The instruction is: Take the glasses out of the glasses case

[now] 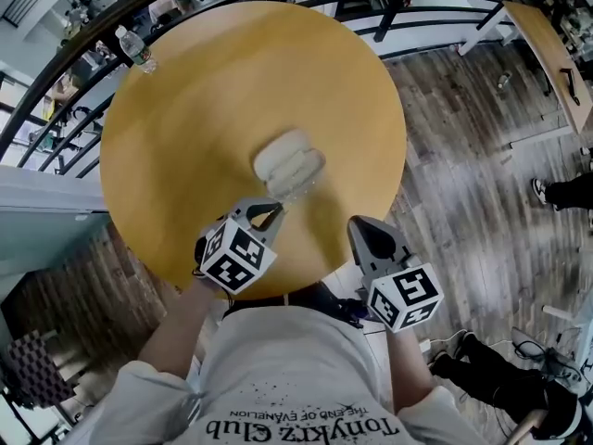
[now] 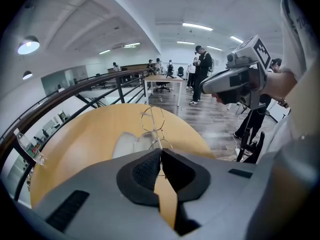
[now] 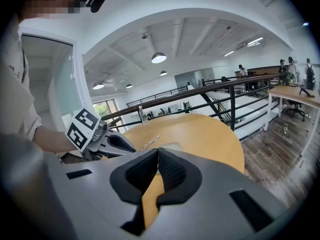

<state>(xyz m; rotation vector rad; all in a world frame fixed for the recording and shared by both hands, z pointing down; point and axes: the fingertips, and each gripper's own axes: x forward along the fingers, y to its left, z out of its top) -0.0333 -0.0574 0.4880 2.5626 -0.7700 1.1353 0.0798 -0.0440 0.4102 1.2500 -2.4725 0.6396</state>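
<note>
My left gripper [image 2: 161, 152] pinches the thin wire glasses [image 2: 152, 125] by one end, just beside the pale case [image 2: 131, 145] on the round table [image 2: 75, 149]. My right gripper [image 3: 157, 152] (jaws pressed together, nothing between them) sits at the table's near edge.

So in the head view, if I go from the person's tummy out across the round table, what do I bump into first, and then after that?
Left hand-held gripper, pinching the glasses → glasses case → water bottle at the far edge.

table [image 1: 185, 109] top open all round the case [image 1: 289, 165] — only a bottle [image 1: 137, 49] at its far rim.
</note>
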